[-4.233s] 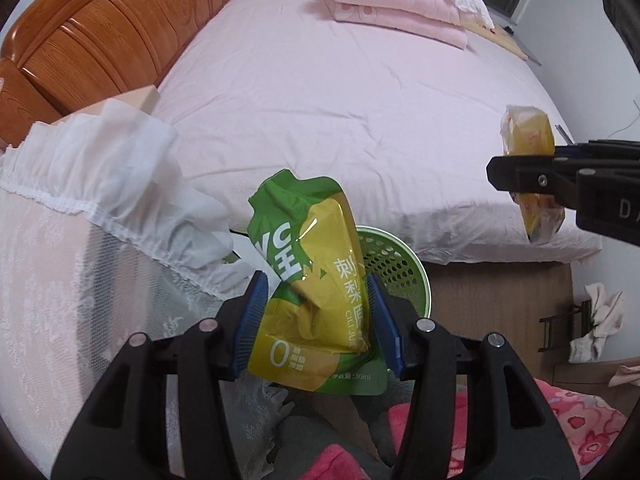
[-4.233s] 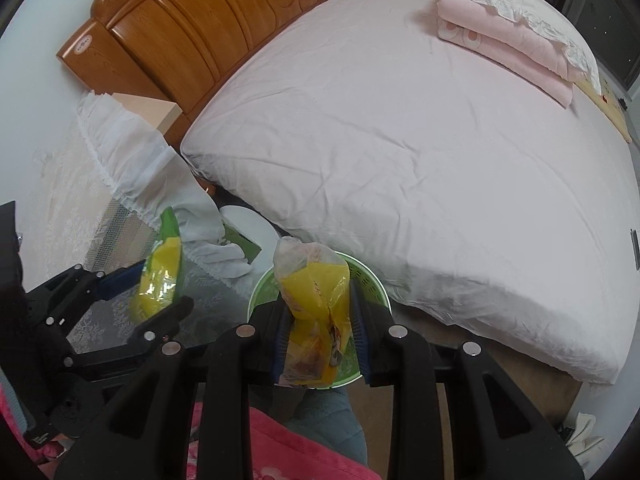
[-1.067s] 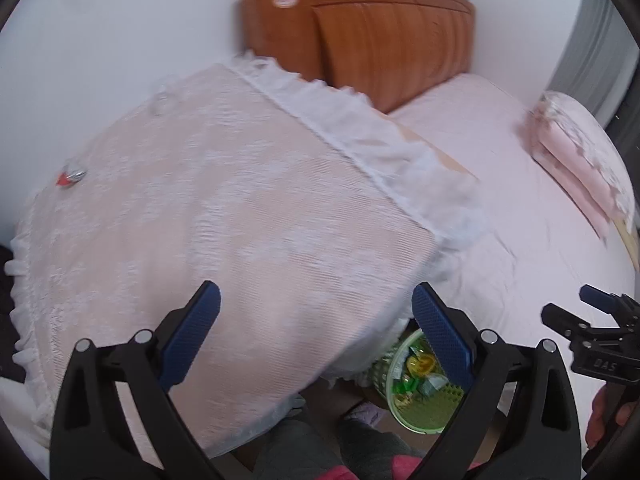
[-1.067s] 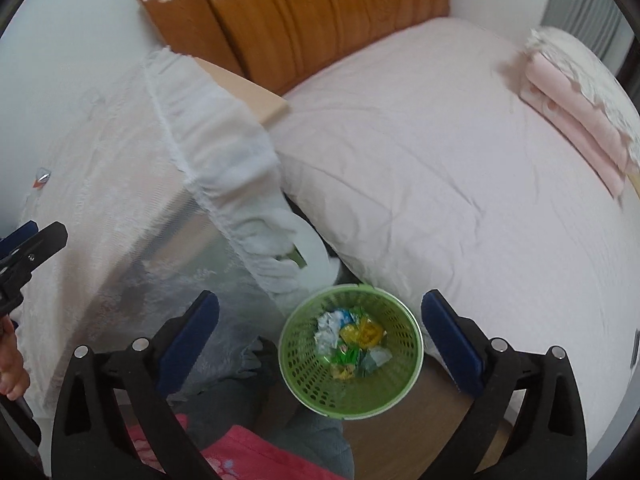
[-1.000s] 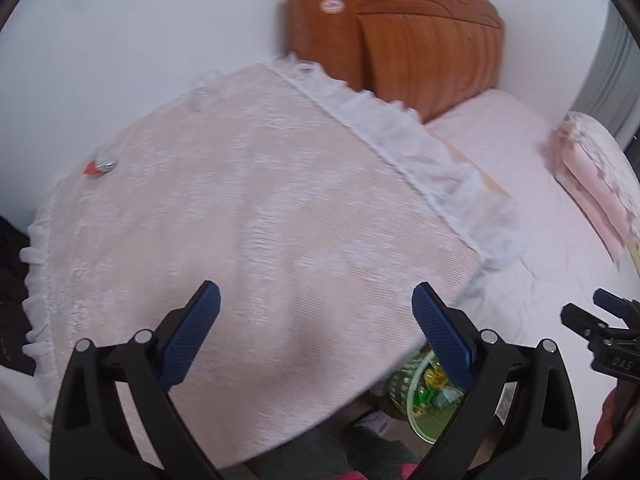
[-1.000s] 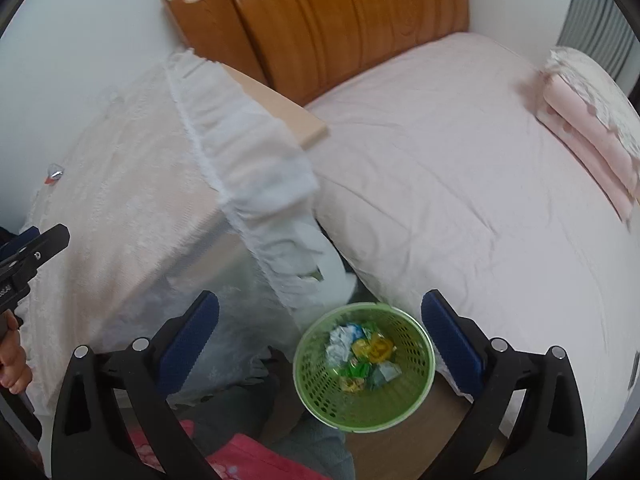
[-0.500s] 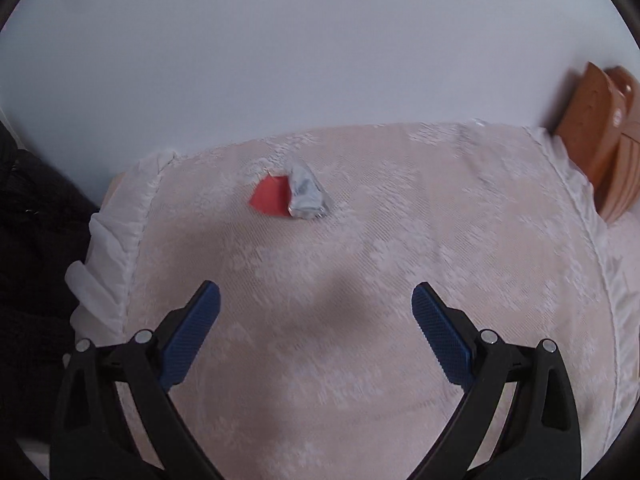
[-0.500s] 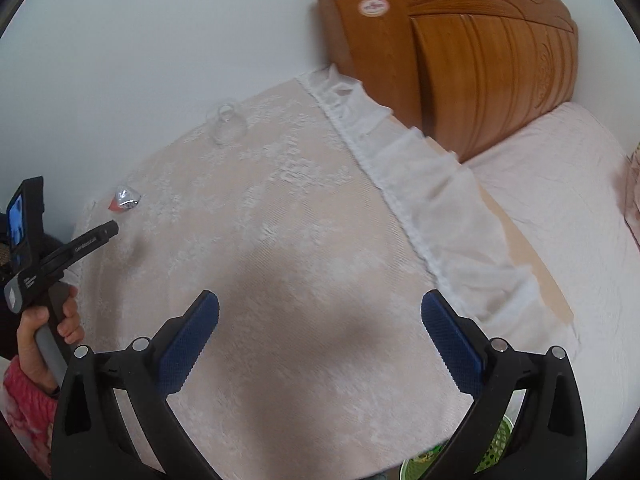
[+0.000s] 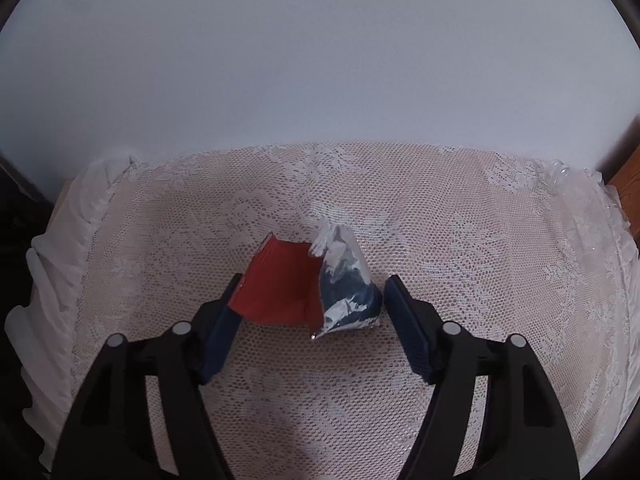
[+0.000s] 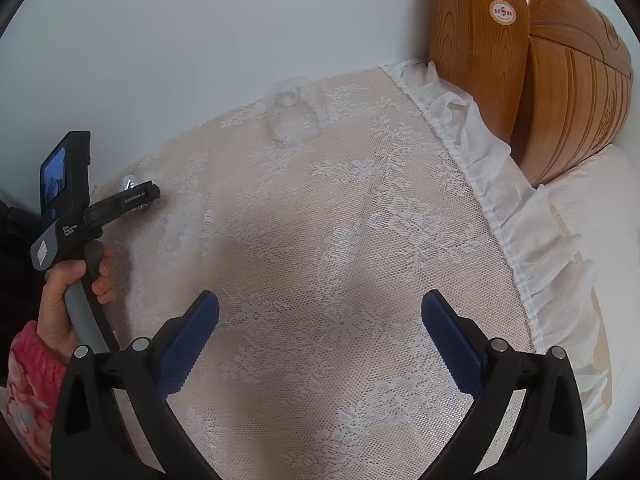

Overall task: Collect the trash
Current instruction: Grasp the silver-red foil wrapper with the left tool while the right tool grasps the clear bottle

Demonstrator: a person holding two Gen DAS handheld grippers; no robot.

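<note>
A crumpled wrapper, red (image 9: 280, 284) on one half and silver foil (image 9: 348, 280) on the other, lies on the lace-covered table (image 9: 460, 240). My left gripper (image 9: 314, 284) is tilted down over it and its jaws are closing, with the wrapper between them. The left pad meets the red corner; a thin gap shows at the right pad. In the right wrist view a hand (image 10: 76, 280) holds the left gripper (image 10: 138, 196) at the table's far left, with a bit of foil (image 10: 128, 181) showing beside it. My right gripper (image 10: 320, 300) hangs open over the bare lace with nothing in it.
A clear glass object (image 10: 296, 112) stands near the wall at the back of the table (image 10: 340, 220). The white ruffled cloth edge (image 10: 520, 208) runs along the right, next to a wooden headboard (image 10: 560, 80) and the bed (image 10: 608, 200). A white wall (image 9: 320, 60) backs the table.
The left gripper has come down close to the wrapper, and its jaws have narrowed around it. The right gripper has swung from the green basket to over the table.
</note>
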